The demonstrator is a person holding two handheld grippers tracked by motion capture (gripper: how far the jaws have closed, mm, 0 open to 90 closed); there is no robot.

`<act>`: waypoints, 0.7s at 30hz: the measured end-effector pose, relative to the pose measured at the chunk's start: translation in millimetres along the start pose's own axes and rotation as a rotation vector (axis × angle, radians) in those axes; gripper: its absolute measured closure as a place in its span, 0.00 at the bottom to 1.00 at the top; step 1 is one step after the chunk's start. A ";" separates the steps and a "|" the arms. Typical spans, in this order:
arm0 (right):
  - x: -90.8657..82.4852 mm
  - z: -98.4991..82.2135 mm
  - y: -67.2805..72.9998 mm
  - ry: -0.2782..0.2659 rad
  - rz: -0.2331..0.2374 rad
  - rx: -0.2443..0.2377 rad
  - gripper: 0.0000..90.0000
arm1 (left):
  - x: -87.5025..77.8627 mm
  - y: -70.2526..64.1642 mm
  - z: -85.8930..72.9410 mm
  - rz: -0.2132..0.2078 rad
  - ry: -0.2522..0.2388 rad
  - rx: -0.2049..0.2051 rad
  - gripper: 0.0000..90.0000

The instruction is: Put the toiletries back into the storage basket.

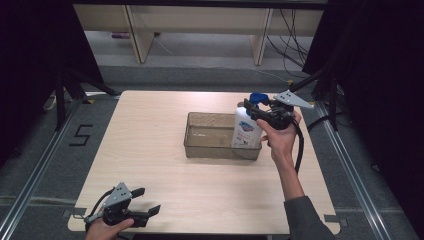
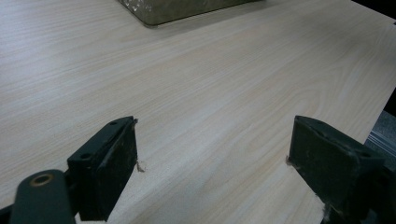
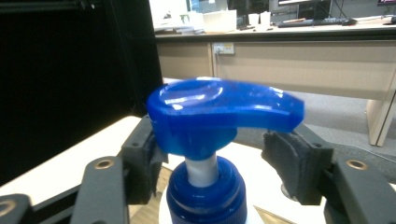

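Pump bottle (image 1: 246, 131) is stood upright in the right end of the clear bin (image 1: 200, 150), about mid-surface (image 1: 150, 150). The right gripper (image 1: 260, 112) is at the pump neck; in the right gripper view its jaws are seen spread on both sides of the white stem, below the blue pump head (image 3: 219, 112). The right pad is clear of the bottle; whether the left pad touches the head cannot be told. Nothing is gripped, so it is read as released.

Risks:
- The nozzle overhangs the right jaw. If the gripper is lifted straight up, the spout could be caught and the bottle tipped or dragged out.
- The bottle is tall and narrow and top-heavy with the pump; a sideways nudge on withdrawal could knock it against the bin wall.
- The bin looks light, so it could be shifted on the smooth laminate.

Materials: white glossy plastic body with a printed label; blue hard plastic collar and pump head, rounded with a dished top. Bin: translucent, smoky, rectangular, thin-walled. Surface: pale wood-grain laminate, matte.

The left gripper (image 1: 145, 200) is parked at the near left corner, jaws wide apart and empty.
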State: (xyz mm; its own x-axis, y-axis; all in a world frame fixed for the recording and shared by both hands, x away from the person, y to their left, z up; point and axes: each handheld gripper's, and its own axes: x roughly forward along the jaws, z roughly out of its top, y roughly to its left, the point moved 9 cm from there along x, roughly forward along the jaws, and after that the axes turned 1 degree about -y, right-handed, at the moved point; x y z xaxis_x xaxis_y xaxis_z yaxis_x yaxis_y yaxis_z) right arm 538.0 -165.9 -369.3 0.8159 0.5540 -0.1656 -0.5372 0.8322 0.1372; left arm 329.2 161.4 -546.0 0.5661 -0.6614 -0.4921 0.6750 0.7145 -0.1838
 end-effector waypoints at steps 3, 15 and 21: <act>-2.0 1.7 -0.6 -0.006 -0.003 -0.012 0.41 | -0.2 0.2 0.0 0.000 0.000 -0.001 0.16; -10.0 -3.9 -0.3 -0.003 0.000 0.023 0.35 | 0.1 -0.4 0.2 -0.002 -0.007 -0.008 0.16; -13.8 -5.7 -1.2 -0.009 -0.002 0.020 0.33 | -0.4 -0.1 0.2 0.000 -0.006 -0.004 0.16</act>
State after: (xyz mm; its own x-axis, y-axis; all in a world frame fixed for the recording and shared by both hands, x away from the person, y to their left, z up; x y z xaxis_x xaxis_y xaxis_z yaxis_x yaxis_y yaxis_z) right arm 526.2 -174.4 -372.7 0.8189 0.5519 -0.1573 -0.5312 0.8327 0.1563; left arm 329.1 161.5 -545.6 0.5690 -0.6624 -0.4873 0.6728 0.7157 -0.1873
